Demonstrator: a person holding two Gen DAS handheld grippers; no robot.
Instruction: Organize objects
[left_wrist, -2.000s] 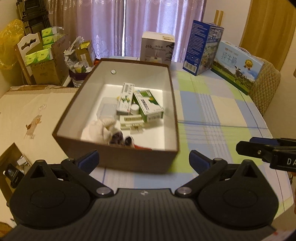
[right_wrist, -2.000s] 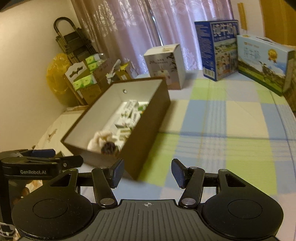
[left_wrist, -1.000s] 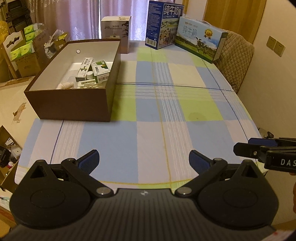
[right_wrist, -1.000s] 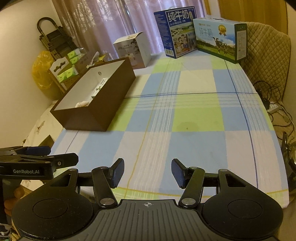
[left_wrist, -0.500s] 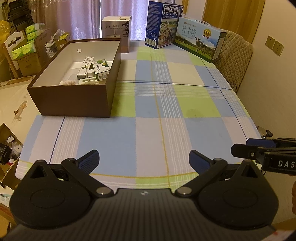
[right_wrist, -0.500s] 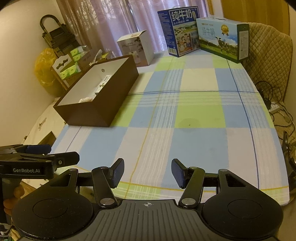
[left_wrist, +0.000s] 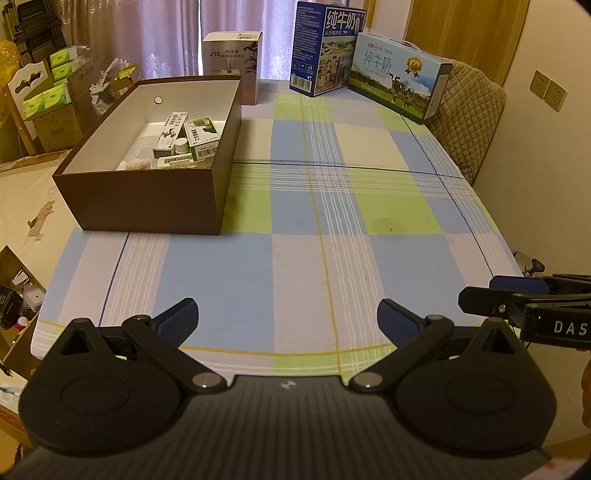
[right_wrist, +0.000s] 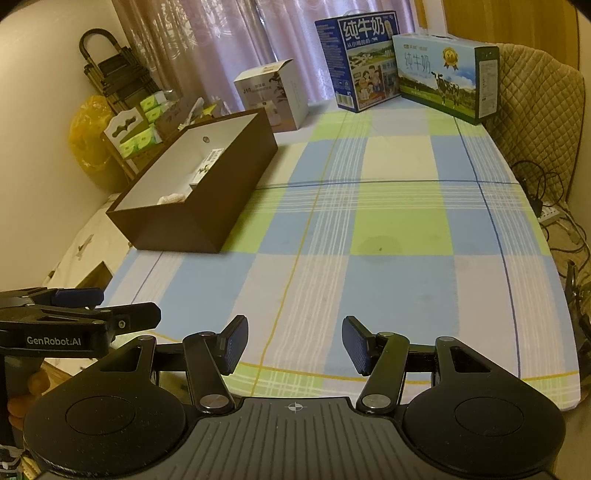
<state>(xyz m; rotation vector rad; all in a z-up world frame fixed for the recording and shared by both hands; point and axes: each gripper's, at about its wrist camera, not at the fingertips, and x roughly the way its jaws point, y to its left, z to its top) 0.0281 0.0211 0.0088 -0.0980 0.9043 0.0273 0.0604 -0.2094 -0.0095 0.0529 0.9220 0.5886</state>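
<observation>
A brown box (left_wrist: 147, 199) with a white inside stands on the left of the checked tablecloth (left_wrist: 332, 229). Inside it lie several small green-and-white cartons (left_wrist: 201, 136), a little white bottle (left_wrist: 181, 146) and a pale crumpled cloth (left_wrist: 135, 164). My left gripper (left_wrist: 288, 319) hovers open over the table's near edge, nothing between its blue pads. My right gripper (right_wrist: 293, 343) is also open and empty, well short of the brown box (right_wrist: 192, 218). Each gripper shows at the edge of the other's view.
At the far end stand a white humidifier box (left_wrist: 231, 59), a tall blue milk carton (left_wrist: 327, 48) and a long milk case (left_wrist: 399, 77). A quilted chair (left_wrist: 469, 118) is at the right. Cables (right_wrist: 561, 229) lie on the floor on the right, and shelves with tissue packs (right_wrist: 144, 125) stand at the left.
Two seconds ago both grippers were close over the brown box; they have drawn back to the near edge of the table. In the last half second the view barely shifts.
</observation>
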